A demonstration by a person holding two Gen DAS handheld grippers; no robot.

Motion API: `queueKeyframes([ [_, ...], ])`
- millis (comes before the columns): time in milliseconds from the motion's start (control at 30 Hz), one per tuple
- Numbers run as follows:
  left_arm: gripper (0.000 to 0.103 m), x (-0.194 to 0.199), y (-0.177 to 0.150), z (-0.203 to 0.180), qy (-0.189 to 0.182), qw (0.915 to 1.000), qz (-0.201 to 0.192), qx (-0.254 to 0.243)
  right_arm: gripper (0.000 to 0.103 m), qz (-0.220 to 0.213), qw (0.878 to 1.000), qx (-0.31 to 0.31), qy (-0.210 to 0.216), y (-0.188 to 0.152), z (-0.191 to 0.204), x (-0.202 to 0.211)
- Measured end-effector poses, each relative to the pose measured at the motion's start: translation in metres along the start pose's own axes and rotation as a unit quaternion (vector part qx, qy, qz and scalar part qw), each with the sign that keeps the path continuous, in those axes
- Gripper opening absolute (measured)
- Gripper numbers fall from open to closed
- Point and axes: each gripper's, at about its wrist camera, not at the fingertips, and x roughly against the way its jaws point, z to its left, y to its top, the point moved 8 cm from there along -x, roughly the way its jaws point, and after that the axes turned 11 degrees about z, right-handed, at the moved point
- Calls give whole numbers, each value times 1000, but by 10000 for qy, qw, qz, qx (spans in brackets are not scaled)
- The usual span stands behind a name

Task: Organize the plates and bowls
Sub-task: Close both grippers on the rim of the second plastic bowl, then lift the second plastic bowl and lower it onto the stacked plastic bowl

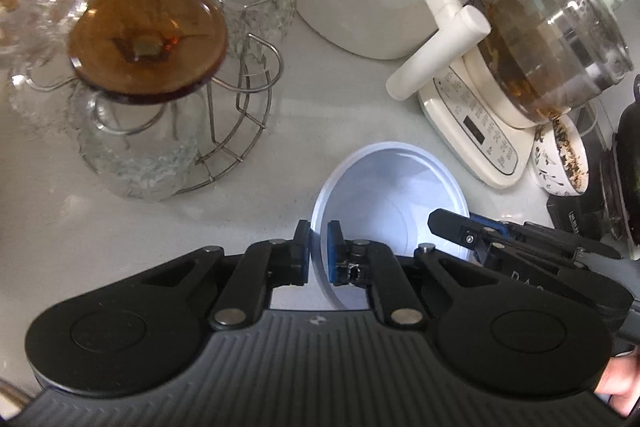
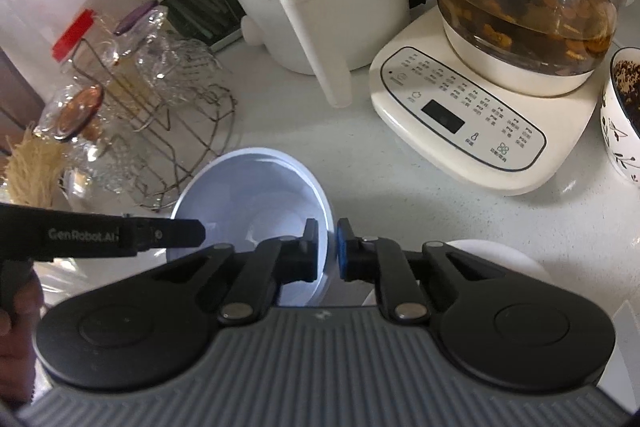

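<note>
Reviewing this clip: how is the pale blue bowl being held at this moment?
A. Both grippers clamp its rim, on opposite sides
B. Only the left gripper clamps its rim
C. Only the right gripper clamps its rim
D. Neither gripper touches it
A: the left gripper is shut on the near-left rim of the pale blue bowl, and the right gripper is shut on its right rim.

"GenRobot.AI" stands in pale letters on the black left hand-held gripper (image 2: 182, 231). The cream kettle base (image 2: 464, 119) carries small printed button labels, too tiny to read.
</note>
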Motion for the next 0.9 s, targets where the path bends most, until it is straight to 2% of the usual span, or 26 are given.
queueKeyframes([
  [133,10,19,-10,0,-68,9999,-117,39,12,-51,9998,-18,181,-3,5,16],
  [367,10,50,-29,1,-357,9979,-292,455,12,-173,9989,-148,398,-10,16,47],
  [633,10,97,-51,-5,-395,9968,-598,348,12,-402,9975,-211,534,-30,36,83],
  [900,10,124,-89,4,-411,9960,-714,349,12,-482,9969,-99,610,-57,60,98],
])
